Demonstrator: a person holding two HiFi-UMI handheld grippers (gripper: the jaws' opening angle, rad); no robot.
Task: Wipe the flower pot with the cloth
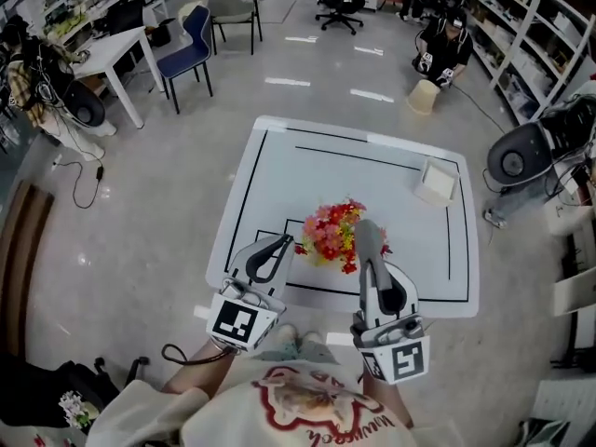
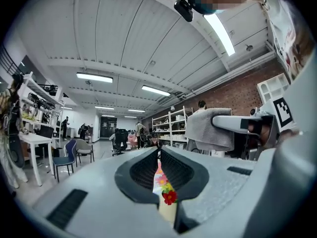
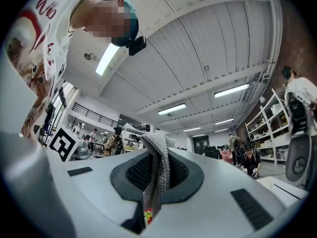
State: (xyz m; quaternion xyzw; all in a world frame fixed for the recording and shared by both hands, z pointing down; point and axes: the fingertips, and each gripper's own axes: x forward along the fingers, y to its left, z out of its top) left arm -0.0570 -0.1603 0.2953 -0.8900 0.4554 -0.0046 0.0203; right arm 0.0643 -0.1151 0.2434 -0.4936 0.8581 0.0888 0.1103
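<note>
Flower pot [image 1: 333,236] on white table [image 1: 270,156], near front edge, between both grippers. Right gripper [image 1: 371,257] clamped on grey cloth [image 3: 157,167], pot just left. Left gripper [image 1: 282,243] closed, empty.

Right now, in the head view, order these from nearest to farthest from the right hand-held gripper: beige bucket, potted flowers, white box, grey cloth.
1. grey cloth: clamped in the right hand-held gripper.
2. potted flowers: just left of it, on the table.
3. white box: near the table's far right corner.
4. beige bucket: past the table's far edge.
</note>
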